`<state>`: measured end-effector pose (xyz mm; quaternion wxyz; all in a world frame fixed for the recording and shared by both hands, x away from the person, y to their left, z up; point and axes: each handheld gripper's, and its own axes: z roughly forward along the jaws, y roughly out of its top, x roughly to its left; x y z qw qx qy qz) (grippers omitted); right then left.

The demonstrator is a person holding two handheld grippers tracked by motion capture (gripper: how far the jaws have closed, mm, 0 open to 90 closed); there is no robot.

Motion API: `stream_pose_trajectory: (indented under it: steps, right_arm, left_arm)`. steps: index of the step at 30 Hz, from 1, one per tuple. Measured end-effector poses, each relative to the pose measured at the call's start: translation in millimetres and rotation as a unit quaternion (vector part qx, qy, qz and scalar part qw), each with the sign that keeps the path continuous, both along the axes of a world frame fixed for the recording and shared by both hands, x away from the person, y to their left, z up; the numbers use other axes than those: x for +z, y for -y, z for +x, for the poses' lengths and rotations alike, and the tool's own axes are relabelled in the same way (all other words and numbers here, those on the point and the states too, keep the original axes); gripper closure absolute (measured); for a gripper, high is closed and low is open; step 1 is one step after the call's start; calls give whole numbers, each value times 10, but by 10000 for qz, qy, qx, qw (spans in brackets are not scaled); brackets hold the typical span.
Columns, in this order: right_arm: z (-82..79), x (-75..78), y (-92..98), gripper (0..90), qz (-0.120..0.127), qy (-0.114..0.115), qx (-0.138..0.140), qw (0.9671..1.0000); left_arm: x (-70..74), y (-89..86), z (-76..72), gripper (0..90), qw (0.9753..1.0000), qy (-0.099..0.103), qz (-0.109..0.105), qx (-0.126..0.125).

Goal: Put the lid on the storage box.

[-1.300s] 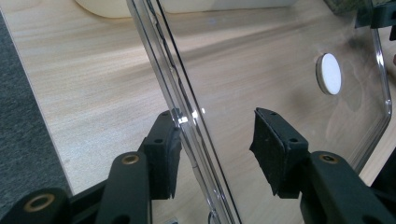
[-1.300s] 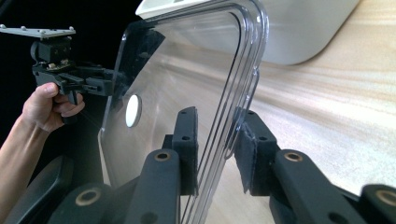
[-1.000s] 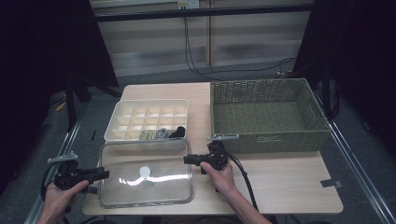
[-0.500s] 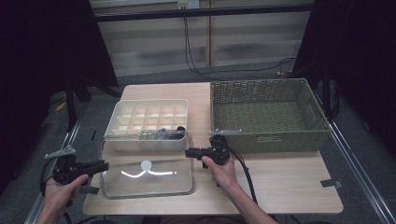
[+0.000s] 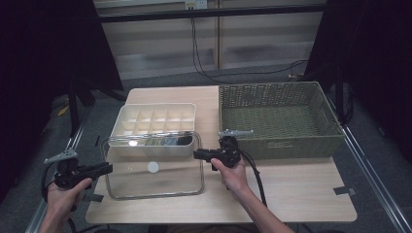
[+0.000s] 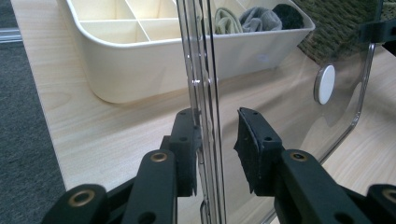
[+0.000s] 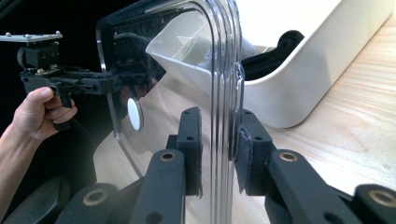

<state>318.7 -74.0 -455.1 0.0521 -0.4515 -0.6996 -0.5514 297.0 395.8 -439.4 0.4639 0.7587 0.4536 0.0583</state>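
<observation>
A clear plastic lid [image 5: 170, 180] with a white round knob [image 5: 153, 167] hangs tilted over the table's front left. Its far edge is over the cream divided box [image 5: 153, 116]. My left gripper [image 5: 108, 168] is shut on the lid's left edge, and my right gripper [image 5: 198, 155] is shut on its right edge. In the left gripper view the jaws [image 6: 215, 140] straddle the lid's rim [image 6: 203, 56]. In the right gripper view the jaws [image 7: 215, 135] pinch the rim [image 7: 226, 70]. Rolled green [image 6: 226, 21], grey [image 6: 259, 18] and black [image 6: 287, 14] socks lie in the box's near-right cells.
A large woven green basket [image 5: 277, 116] stands at the back right, close to my right gripper. Bare wood table [image 5: 301, 184] lies in front of it, with a tape strip [image 5: 347, 191] near the right edge. Floor and dark stands surround the table.
The lid has risen from lying flat on the table and tilted up, its far edge now over the box. Both grippers rose with it.
</observation>
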Motion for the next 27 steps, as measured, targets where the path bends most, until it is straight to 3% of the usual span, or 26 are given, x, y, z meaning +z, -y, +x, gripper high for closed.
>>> stream_pose_trajectory:
  steps: [13, 27]
  right_arm:
    - [37, 41, 18, 733, -62, 3, -36, 10000]
    - [76, 83, 10, 732, -148, -8, -6, 9999]
  left_arm:
    - [104, 38, 65, 690, 9999, 112, 50, 16]
    - [121, 29, 137, 689, 10000, 77, 25, 27]
